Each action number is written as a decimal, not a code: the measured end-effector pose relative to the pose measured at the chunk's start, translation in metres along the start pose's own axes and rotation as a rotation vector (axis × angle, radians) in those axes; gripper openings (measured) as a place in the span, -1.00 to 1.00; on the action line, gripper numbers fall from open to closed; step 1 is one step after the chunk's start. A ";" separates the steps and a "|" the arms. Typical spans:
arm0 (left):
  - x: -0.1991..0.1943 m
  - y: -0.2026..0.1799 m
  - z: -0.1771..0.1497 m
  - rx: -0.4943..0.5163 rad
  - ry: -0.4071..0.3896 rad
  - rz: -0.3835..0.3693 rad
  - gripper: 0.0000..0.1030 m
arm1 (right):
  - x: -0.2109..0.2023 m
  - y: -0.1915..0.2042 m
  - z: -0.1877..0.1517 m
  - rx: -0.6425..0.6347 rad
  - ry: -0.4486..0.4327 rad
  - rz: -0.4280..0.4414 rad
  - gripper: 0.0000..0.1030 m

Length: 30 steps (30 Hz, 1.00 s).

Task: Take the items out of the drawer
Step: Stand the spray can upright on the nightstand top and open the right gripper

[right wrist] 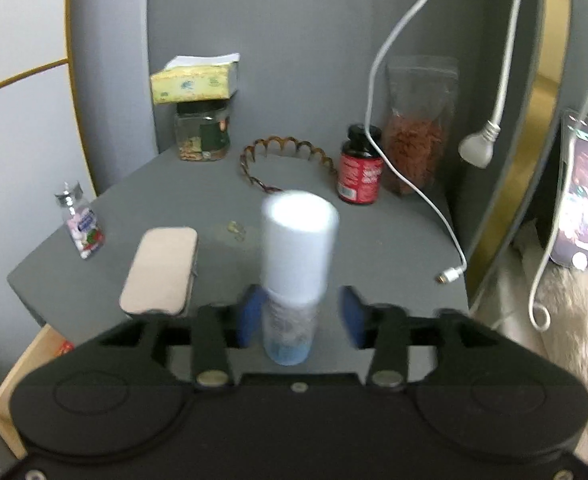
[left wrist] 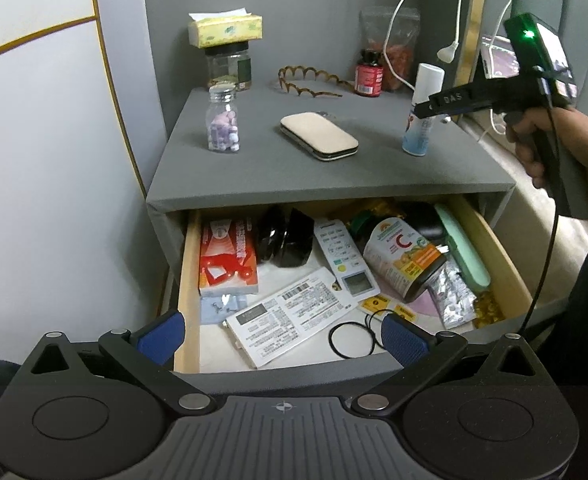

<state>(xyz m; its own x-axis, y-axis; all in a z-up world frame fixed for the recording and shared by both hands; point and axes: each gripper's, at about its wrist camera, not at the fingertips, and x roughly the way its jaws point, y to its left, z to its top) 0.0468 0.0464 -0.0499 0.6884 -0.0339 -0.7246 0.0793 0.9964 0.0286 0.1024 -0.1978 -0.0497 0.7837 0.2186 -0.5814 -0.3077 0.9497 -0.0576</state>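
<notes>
R gripper (right wrist: 298, 316) pads spread, not clamped; spray bottle (right wrist: 294, 264) upright btwn them, frame center, on nightstand top (right wrist: 213, 184). L gripper (left wrist: 281, 334) spread wide, nearer open drawer (left wrist: 189, 264), lower center; remote (left wrist: 344, 256) just ahead.

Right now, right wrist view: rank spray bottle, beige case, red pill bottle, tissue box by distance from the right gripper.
1. Spray bottle: upright between the open fingers of the right gripper.
2. Beige case: flat, front left.
3. Red pill bottle: rear, right of centre.
4. Tissue box: back left, atop a jar.
</notes>
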 end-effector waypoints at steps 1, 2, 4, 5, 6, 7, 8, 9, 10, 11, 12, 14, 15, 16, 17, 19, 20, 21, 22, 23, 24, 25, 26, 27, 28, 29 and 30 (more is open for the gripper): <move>0.000 0.000 0.000 -0.001 -0.001 -0.003 1.00 | 0.000 -0.001 -0.004 0.007 0.005 0.001 0.16; 0.001 -0.001 0.000 0.001 0.001 -0.005 1.00 | 0.002 -0.002 -0.007 0.012 0.012 0.003 0.16; 0.002 -0.002 0.001 0.007 0.005 -0.005 1.00 | -0.007 0.001 -0.014 0.015 0.025 0.007 0.16; 0.003 -0.003 0.001 0.011 0.006 -0.004 1.00 | -0.008 0.002 -0.017 0.010 0.032 0.012 0.16; 0.004 -0.005 0.001 0.021 0.012 -0.001 1.00 | -0.007 0.004 -0.020 0.004 0.039 0.018 0.16; 0.006 -0.006 0.001 0.027 0.019 0.001 1.00 | -0.007 0.005 -0.022 -0.003 0.045 0.024 0.15; 0.007 -0.006 0.001 0.029 0.027 0.007 1.00 | -0.003 0.007 -0.022 -0.010 0.054 0.026 0.14; 0.009 -0.006 0.001 0.023 0.036 0.020 1.00 | 0.002 0.010 -0.021 -0.013 0.063 0.030 0.12; 0.010 -0.005 0.001 0.017 0.045 0.032 1.00 | 0.007 0.012 -0.020 -0.014 0.071 0.035 0.00; 0.012 -0.005 0.001 0.011 0.054 0.045 1.00 | 0.014 0.014 -0.018 -0.018 0.088 0.045 -0.18; 0.013 -0.004 0.002 0.005 0.062 0.058 1.00 | 0.016 0.015 -0.018 -0.022 0.099 0.051 -0.27; 0.016 -0.003 0.002 -0.008 0.080 0.082 1.00 | 0.023 0.019 -0.015 -0.032 0.113 0.054 -0.38; 0.017 -0.001 0.001 -0.021 0.085 0.086 1.00 | 0.027 0.020 -0.013 -0.038 0.119 0.056 -0.38; 0.018 0.000 0.002 -0.032 0.089 0.089 1.00 | 0.031 0.022 -0.011 -0.043 0.125 0.057 -0.39; 0.018 0.001 0.002 -0.042 0.087 0.087 1.00 | 0.033 0.023 -0.010 -0.050 0.126 0.057 -0.39; 0.019 0.002 0.004 -0.061 0.085 0.085 1.00 | 0.036 0.023 -0.008 -0.062 0.125 0.054 -0.39; 0.020 0.002 0.004 -0.065 0.088 0.082 1.00 | 0.040 0.023 -0.007 -0.068 0.129 0.052 -0.38; 0.021 0.002 0.005 -0.069 0.090 0.080 1.00 | 0.042 0.023 -0.005 -0.069 0.132 0.050 -0.38; 0.021 0.002 0.006 -0.069 0.089 0.078 1.00 | 0.048 0.022 -0.004 -0.070 0.141 0.044 -0.38; 0.021 0.002 0.006 -0.068 0.088 0.076 1.00 | 0.051 0.021 -0.003 -0.072 0.144 0.042 -0.38; 0.022 0.001 0.007 -0.061 0.083 0.076 1.00 | 0.053 0.021 -0.003 -0.070 0.143 0.043 -0.37; 0.022 0.001 0.007 -0.057 0.082 0.078 1.00 | 0.054 0.020 -0.002 -0.068 0.140 0.044 -0.37; 0.022 0.001 0.007 -0.053 0.080 0.080 1.00 | 0.054 0.019 -0.002 -0.064 0.141 0.045 -0.36; 0.022 0.001 0.006 -0.050 0.079 0.082 1.00 | 0.051 0.019 -0.003 -0.060 0.146 0.040 -0.32; 0.022 0.002 0.006 -0.054 0.080 0.082 1.00 | 0.050 0.018 -0.004 -0.059 0.148 0.035 -0.15; 0.022 0.003 0.006 -0.064 0.081 0.080 1.00 | 0.043 0.018 -0.006 -0.048 0.149 0.019 0.02; 0.022 0.005 0.006 -0.073 0.082 0.077 1.00 | 0.034 0.017 -0.008 -0.035 0.139 0.015 0.07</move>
<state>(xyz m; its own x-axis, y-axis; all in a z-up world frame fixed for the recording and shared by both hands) 0.0669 0.0497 -0.0619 0.6285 0.0468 -0.7764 -0.0269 0.9989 0.0385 0.1191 -0.1756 -0.0772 0.6969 0.1976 -0.6894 -0.3394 0.9377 -0.0744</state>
